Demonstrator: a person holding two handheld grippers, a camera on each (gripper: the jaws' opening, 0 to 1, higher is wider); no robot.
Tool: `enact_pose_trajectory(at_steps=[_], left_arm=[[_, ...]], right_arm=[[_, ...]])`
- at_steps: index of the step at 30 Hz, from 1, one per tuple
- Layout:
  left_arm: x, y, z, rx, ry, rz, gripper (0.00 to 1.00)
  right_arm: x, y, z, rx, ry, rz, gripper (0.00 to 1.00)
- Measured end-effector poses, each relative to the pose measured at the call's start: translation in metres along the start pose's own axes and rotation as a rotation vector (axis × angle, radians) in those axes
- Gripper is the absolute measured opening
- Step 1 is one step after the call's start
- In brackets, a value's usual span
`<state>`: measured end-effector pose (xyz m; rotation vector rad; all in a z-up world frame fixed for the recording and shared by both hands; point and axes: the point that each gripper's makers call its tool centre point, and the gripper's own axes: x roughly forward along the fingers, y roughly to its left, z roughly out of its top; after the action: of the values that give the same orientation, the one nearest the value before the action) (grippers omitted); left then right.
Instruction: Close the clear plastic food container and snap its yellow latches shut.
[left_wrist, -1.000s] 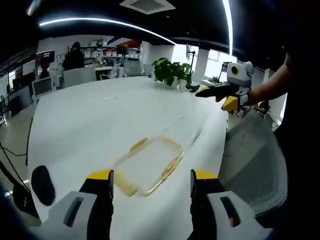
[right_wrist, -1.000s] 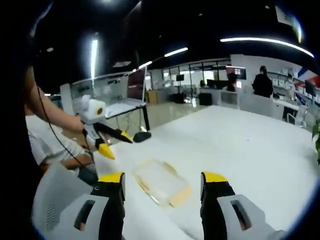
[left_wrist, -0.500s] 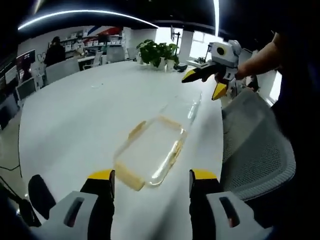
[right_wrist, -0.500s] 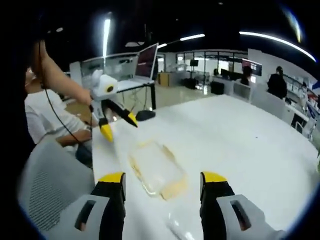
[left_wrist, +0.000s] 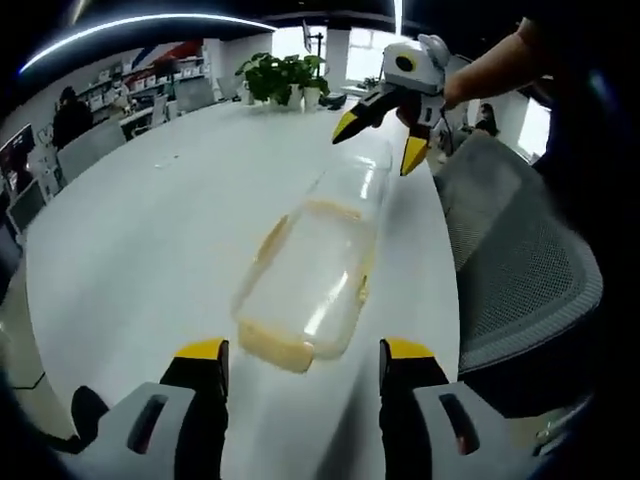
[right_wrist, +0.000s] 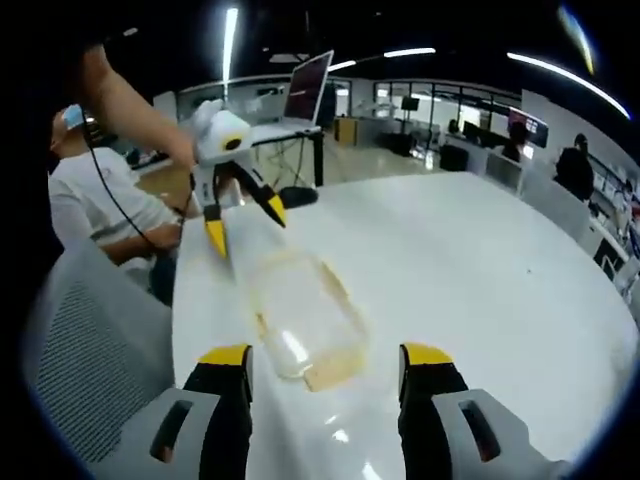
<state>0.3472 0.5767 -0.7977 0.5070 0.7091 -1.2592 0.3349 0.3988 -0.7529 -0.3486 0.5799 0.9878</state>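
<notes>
The clear plastic container (left_wrist: 305, 285) lies flat on the white table (left_wrist: 140, 250), with yellow latches along its edges. A clear lid (left_wrist: 358, 180) stretches away from its far end; whether the two are joined is unclear. My left gripper (left_wrist: 303, 360) is open, just short of the container's near end. My right gripper (left_wrist: 378, 142) hangs open above the lid's far end. In the right gripper view the container (right_wrist: 300, 315) sits just ahead of my right gripper (right_wrist: 325, 360), and my left gripper (right_wrist: 245, 226) hovers open beyond it. Neither gripper holds anything.
A grey mesh office chair (left_wrist: 515, 270) stands at the table's edge beside the container. Potted plants (left_wrist: 280, 78) sit at the table's far end. A seated person (right_wrist: 95, 215) and a monitor (right_wrist: 310, 85) are off the table's side. People stand far back.
Both views have drawn closer and lower over the container. Each gripper now appears nearer to the container's ends. The container has stayed in place and both grippers remain open.
</notes>
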Motion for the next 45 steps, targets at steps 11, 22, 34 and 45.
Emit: enact_pose_trajectory(at_steps=[11, 22, 34, 45], left_arm=[[0.011, 0.009, -0.01, 0.124, 0.088, -0.048, 0.57], [0.02, 0.015, -0.01, 0.197, 0.138, -0.097, 0.57], [0.025, 0.012, -0.012, 0.259, 0.194, -0.139, 0.56], [0.027, 0.015, -0.015, 0.27, 0.213, -0.149, 0.53]], right_arm=[[0.02, 0.003, -0.014, -0.099, 0.137, 0.08, 0.56], [0.034, 0.003, -0.03, -0.169, 0.246, 0.132, 0.55], [0.047, -0.001, -0.045, -0.239, 0.358, 0.188, 0.52], [0.058, 0.002, -0.052, -0.284, 0.418, 0.231, 0.5]])
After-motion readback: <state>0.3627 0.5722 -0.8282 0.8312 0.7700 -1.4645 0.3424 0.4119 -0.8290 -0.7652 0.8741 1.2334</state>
